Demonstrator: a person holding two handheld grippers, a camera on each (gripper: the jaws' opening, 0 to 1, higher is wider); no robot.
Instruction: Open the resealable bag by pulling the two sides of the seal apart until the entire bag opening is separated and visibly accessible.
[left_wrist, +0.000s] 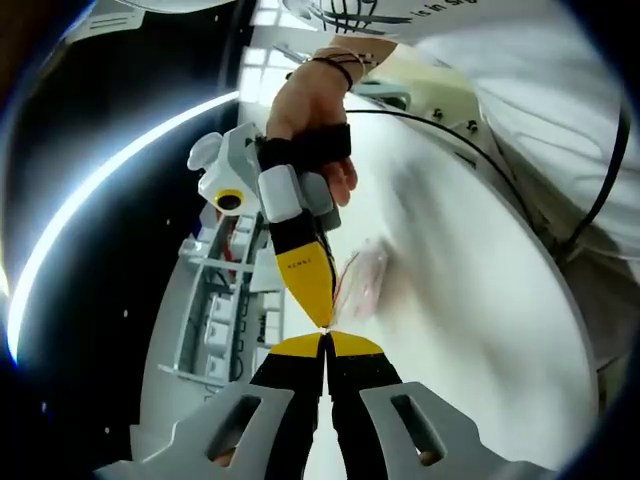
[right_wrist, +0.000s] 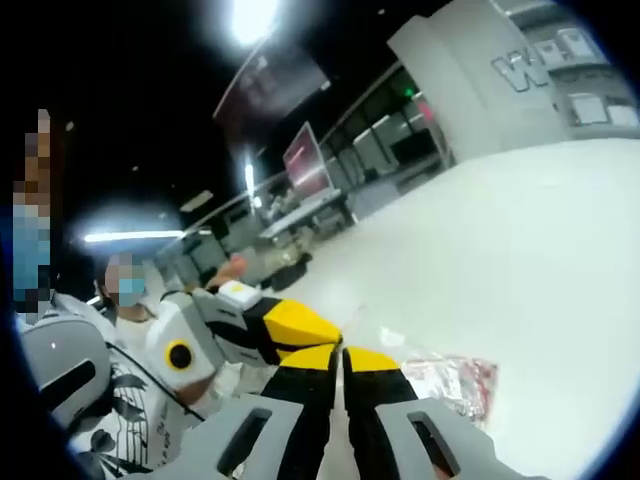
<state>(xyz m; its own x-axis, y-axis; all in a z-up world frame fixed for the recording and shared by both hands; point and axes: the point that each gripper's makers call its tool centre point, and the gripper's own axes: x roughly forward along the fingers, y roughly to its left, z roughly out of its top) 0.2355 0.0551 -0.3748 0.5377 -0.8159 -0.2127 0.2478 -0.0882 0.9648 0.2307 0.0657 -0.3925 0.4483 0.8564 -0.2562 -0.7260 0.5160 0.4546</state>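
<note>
The resealable bag (left_wrist: 366, 279) is clear with red contents and hangs blurred just right of where the two grippers meet. In the left gripper view my left gripper (left_wrist: 325, 341) is shut, its yellow tips pinching the bag's thin edge. The right gripper (left_wrist: 322, 322), held by a hand (left_wrist: 305, 95), comes down from above and meets it tip to tip. In the right gripper view my right gripper (right_wrist: 341, 352) is shut, with the bag (right_wrist: 458, 381) beside its right jaw. The left gripper (right_wrist: 290, 326) comes in from the left and touches its tips.
A white table (left_wrist: 470, 330) lies under the bag. A grey rack with white parts (left_wrist: 225, 310) stands at its left edge. A person's white shirt and a black cable (left_wrist: 600, 190) are at the right. A hall with far tables (right_wrist: 310, 215) lies beyond the white surface (right_wrist: 530, 250).
</note>
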